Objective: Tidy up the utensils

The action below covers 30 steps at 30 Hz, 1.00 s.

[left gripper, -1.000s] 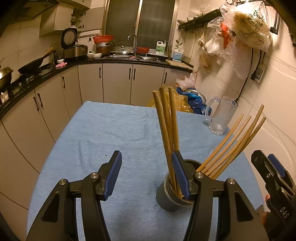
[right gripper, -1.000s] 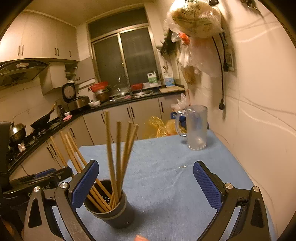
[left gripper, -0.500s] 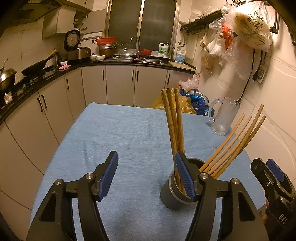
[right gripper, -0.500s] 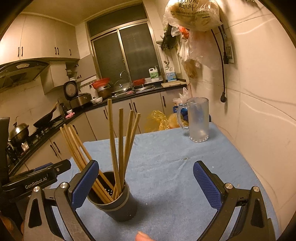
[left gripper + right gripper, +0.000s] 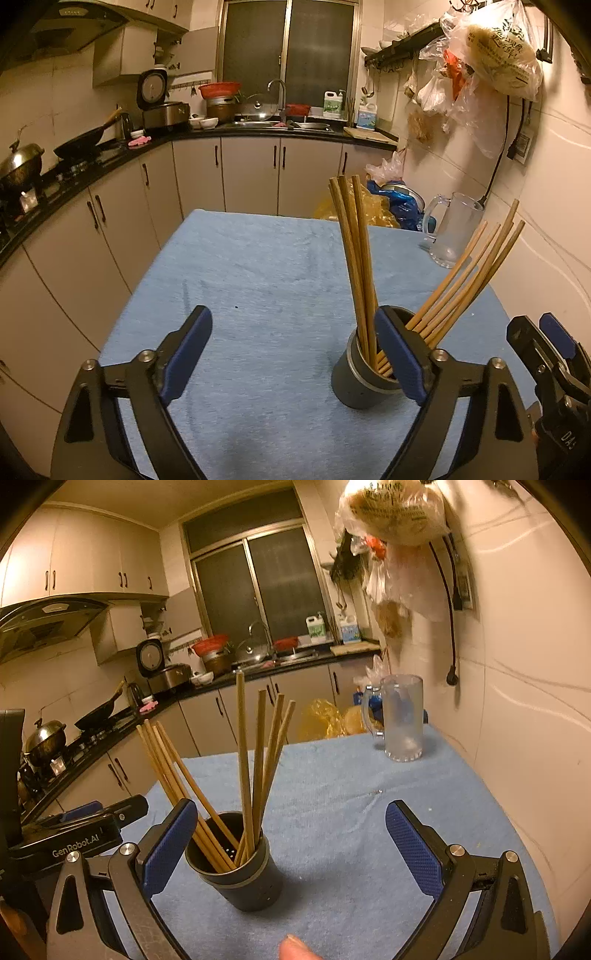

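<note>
The chopsticks [image 5: 255, 775] stood in two leaning bunches in a dark cup [image 5: 240, 871] on the blue-covered desk [image 5: 258, 266]. The left gripper [image 5: 291, 354], angled down, was opening its jaws with nothing between them; its right finger stood just before the cup. The right gripper [image 5: 291, 845] hovered wide and empty, tilted down, with the cup beside its left finger. A glass mug [image 5: 400, 720] stood near the wall.

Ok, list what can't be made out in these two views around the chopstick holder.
- Chopsticks: lower ends hidden inside the dark holder in both views; exact count unclear where they overlap.
- Holder's right side, left wrist view: covered by the left gripper pad; its jaws are opening, nothing between them.
- Right gripper: open, arms cut by the bottom edge.
- Fingertip: rest of the hand cut off.
- Mug: frosted, contents unreadable.
</note>
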Tool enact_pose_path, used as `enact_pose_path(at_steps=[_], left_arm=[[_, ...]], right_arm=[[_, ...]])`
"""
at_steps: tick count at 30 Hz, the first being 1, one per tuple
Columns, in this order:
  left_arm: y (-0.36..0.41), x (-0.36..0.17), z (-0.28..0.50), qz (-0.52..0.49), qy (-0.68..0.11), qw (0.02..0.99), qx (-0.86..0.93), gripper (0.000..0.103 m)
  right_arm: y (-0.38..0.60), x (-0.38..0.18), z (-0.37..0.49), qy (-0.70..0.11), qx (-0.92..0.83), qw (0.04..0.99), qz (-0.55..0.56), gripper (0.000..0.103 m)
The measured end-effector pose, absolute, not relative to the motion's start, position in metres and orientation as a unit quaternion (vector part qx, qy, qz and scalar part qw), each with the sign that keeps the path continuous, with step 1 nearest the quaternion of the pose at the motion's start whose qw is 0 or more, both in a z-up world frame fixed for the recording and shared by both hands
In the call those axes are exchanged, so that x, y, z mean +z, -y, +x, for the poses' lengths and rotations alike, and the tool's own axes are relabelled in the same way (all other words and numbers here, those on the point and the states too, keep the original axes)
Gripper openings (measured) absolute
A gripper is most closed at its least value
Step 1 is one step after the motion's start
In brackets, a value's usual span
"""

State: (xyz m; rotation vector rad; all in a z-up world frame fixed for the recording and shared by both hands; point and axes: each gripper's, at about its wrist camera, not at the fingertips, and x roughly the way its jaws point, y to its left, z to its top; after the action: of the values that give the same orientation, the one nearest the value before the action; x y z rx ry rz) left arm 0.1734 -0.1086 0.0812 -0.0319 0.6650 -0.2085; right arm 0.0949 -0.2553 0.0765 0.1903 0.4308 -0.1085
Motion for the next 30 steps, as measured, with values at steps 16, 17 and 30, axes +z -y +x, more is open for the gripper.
enact_pose_path(at_steps=[16, 17, 30], left_arm=[[0.095, 0.079, 0.157, -0.002, -0.316, 0.947, -0.052, 0.096], [0.095, 0.08, 0.156, 0.0, -0.315, 0.948, -0.049, 0.096], [0.09, 0.086, 0.128, 0.034, -0.304, 0.952, -0.003, 0.097]], right_arm=[[0.26, 0.075, 0.077, -0.207, -0.058, 0.972, 0.095, 0.103], [0.259, 0.075, 0.076, -0.206, -0.058, 0.972, 0.095, 0.103], [0.25, 0.082, 0.069, -0.209, -0.065, 0.972, 0.086, 0.103]])
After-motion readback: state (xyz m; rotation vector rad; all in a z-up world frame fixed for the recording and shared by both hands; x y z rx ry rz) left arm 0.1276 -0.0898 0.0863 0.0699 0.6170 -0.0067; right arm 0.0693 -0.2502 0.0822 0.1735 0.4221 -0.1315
